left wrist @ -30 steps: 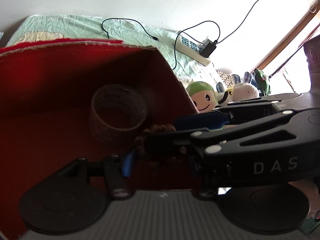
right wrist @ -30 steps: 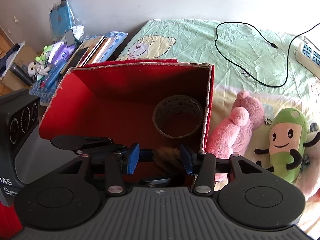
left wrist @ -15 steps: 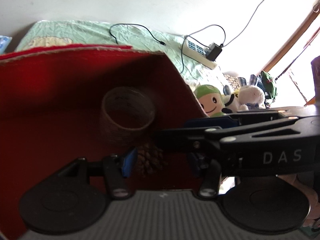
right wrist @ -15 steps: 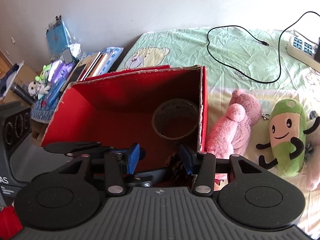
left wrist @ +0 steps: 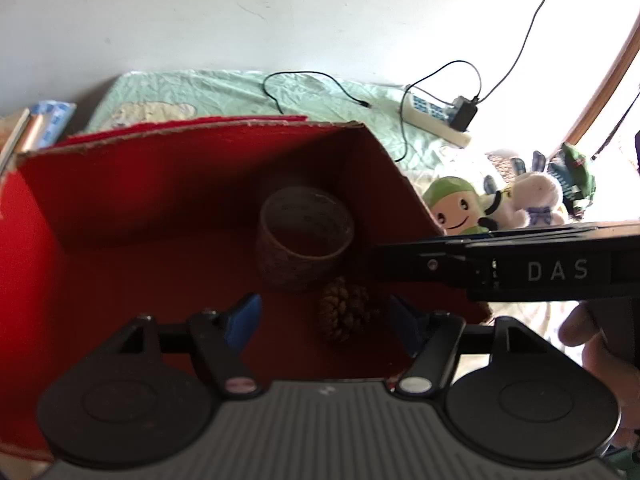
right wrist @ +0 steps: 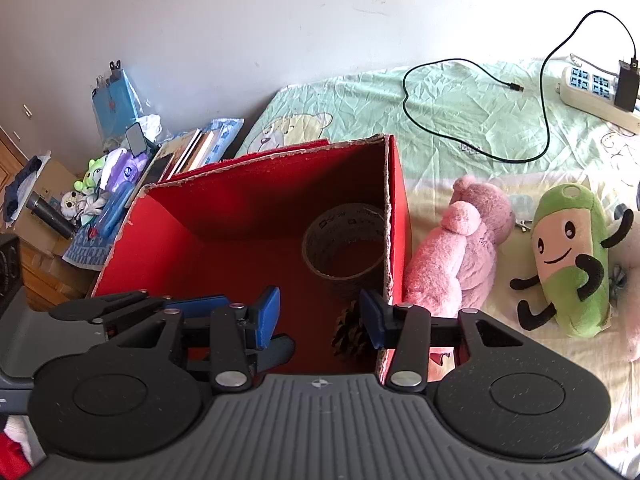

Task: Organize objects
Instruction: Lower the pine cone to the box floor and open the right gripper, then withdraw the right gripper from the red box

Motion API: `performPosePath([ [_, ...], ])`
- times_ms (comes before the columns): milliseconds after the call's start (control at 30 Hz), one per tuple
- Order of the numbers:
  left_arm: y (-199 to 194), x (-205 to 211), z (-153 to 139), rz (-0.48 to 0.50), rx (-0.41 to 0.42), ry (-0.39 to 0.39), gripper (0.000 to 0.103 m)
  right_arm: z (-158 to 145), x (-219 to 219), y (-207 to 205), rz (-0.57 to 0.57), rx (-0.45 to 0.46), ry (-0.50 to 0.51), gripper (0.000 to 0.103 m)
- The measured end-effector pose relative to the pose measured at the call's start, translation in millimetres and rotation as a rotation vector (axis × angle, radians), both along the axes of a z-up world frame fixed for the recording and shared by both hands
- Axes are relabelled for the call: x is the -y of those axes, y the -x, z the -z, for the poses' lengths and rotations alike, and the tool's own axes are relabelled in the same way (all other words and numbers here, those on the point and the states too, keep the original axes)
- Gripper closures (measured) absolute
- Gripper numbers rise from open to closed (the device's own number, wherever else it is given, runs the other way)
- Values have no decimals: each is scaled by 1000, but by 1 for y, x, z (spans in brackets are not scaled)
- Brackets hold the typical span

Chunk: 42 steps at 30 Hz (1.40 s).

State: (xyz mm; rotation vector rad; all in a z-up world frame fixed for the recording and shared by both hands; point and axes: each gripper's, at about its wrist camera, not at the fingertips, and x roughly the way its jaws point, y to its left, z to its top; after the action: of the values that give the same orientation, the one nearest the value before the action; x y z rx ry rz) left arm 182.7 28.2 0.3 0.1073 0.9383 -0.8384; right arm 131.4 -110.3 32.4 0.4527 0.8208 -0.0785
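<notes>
A red cardboard box [left wrist: 192, 136] [right wrist: 260, 160] stands open on the bed. On its floor are a roll of brown tape [left wrist: 306, 236] [right wrist: 344, 244] and, in front of it, a pine cone [left wrist: 344, 308] [right wrist: 352, 334]. My left gripper [left wrist: 322, 322] hangs over the pine cone, its jaws opening; the blue pads stand clear on both sides. My right gripper [right wrist: 319, 317] is open above the box's near right corner, with nothing between its pads. It crosses the left wrist view as a black bar [left wrist: 520, 268]. The left gripper's fingers [right wrist: 200, 304] reach in from the left.
A pink plush [right wrist: 460, 256] and a green plush [right wrist: 568, 256] [left wrist: 452, 208] lie right of the box. A power strip [right wrist: 592, 100] and black cable [right wrist: 440, 120] are farther back. Books [right wrist: 188, 152] and clutter sit left of the bed. A hand [left wrist: 592, 344] holds the right gripper.
The pine cone has come free of the left gripper's pads and now lies on the box floor. The left jaws have widened and the gripper has drawn up and back.
</notes>
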Motion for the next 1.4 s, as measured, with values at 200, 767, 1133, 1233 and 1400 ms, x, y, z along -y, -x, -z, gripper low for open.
performPosePath([
  [200, 12, -1, -15, -60, 50, -57, 24, 1, 2, 11, -1, 29, -30, 55],
  [767, 56, -6, -38, -260, 138, -172, 24, -15, 4, 50, -28, 108, -58, 55],
  [1133, 85, -8, -47, -382, 173, -228, 25, -20, 6, 77, -87, 143, -80, 55],
  [1233, 92, -8, -46, -404, 170, -239, 25, -17, 8, 83, -103, 136, -106, 55],
  [1400, 103, -7, -40, -431, 160, -260, 25, -8, 9, 88, -117, 104, -150, 55],
])
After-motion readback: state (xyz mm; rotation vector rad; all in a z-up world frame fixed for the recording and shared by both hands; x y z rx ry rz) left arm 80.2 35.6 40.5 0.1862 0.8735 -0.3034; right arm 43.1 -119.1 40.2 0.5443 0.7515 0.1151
